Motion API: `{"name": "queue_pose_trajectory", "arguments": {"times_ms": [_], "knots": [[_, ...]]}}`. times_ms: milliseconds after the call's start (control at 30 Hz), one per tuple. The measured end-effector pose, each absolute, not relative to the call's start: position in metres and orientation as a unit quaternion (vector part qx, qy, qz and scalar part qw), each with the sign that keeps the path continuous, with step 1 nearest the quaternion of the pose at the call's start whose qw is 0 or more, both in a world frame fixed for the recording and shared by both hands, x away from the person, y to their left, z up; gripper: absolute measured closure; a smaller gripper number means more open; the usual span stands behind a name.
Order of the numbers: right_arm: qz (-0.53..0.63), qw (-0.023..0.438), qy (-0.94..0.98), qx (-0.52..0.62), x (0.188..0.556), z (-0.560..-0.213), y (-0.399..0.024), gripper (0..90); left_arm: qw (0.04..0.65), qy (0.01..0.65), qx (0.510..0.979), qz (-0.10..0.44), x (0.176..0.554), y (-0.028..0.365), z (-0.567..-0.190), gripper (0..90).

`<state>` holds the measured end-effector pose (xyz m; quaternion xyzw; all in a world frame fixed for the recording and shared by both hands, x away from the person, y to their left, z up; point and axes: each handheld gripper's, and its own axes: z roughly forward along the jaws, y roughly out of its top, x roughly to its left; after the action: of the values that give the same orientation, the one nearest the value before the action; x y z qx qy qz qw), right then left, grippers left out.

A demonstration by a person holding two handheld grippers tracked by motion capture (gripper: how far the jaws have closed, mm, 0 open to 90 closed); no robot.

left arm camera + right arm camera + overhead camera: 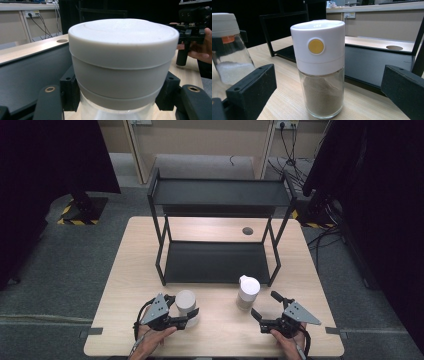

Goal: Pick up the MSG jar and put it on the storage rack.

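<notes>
A grey carpeted floor (75, 265) surrounds a light wooden table (130, 270), with dark curtains (45, 165) at both sides of the room, beige wall panels (210, 137) at the far end and black cables (292, 162) trailing from a wall socket at far right. A yellow-and-black striped base (75, 215) stands on the floor off the table's far left corner. A black two-tier shelf rack (217, 195) takes up the far half of the table; a small round hole (247, 231) in the tabletop shows behind its lower shelf.

Near the table's front edge, left of centre, the left claw (187, 312) is closed around a clear jar with a white lid (186, 302). In the left gripper view its jaws press the jar's neck on both sides, just under the lid (123, 57). The jar holds white grains, seen in the right gripper view (229, 50).

Right of centre, just in front of the rack, stands a glass shaker (247, 292) with a white cap and a round yellow button, partly full of brownish powder (322, 70). The right claw (265, 306) sits at the front right with its jaws spread wide. The shaker stands upright between them, touching neither.
</notes>
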<state>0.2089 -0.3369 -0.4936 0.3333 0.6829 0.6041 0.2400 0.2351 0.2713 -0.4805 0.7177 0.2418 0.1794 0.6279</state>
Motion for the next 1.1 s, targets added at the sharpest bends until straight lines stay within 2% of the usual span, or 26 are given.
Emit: {"name": "queue_pose_trajectory", "arguments": {"times_ms": [500, 1100], "knots": [[0.605, 0.239, 0.682, 0.335, 0.209, -0.494, -0.337, 0.4, 0.638, 0.230, 0.712, 0.181, 0.250, 0.273, -0.444, 35.2], [0.608, 0.236, 0.679, 0.339, 0.209, -0.494, -0.339, 0.4, 0.637, 0.218, 0.716, 0.183, 0.289, 0.268, -0.376, 35.2]]}}
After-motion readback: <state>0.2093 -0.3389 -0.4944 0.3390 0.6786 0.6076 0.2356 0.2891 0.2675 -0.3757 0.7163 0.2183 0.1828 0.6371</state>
